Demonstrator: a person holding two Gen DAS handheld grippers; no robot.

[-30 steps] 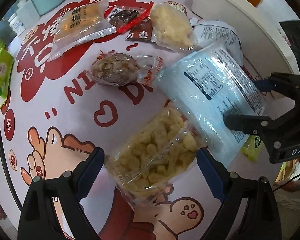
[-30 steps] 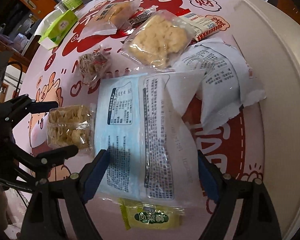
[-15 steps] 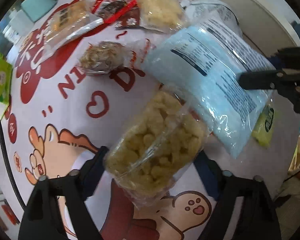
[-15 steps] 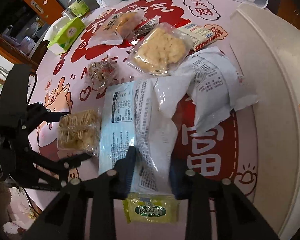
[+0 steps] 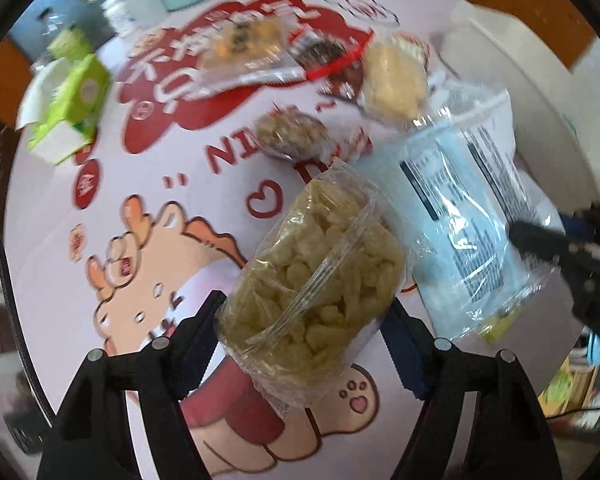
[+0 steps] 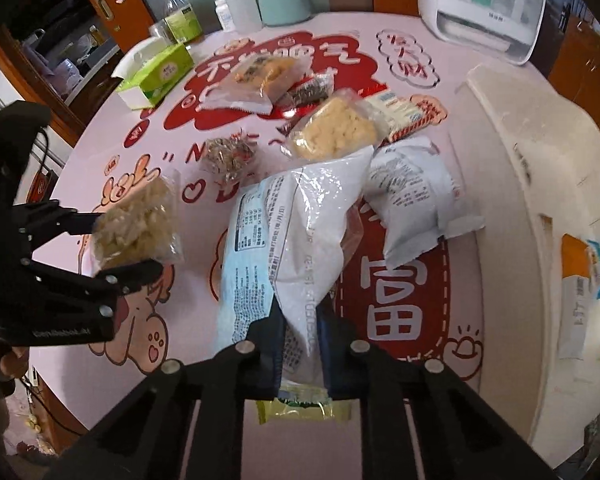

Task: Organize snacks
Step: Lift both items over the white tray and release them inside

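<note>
Over the table (image 6: 480, 40):
Left tongs (image 5: 300, 316): my jaws, just closing, clamp the clear puffed-snack bag (image 5: 316, 280).
Right tongs (image 6: 300, 320): clenched on the blue-white packet (image 6: 296, 232).
Right view only: green sachet (image 6: 300, 406) under that packet.

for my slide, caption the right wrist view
Right tongs pinch the blue bag; left tongs hold a puff bag.

Even, soft daylight fills both views, with no hard shadows on the pink table cover (image 6: 480, 40). Motion blur smears the left wrist view, worst far ahead of the jaws around the green tissue box (image 5: 70, 110); the right wrist view is sharper. Glare streaks the clear bag of yellow puffs (image 5: 316, 284) between the left jaws. Fisheye bending and black vignette ring both frames.
</note>
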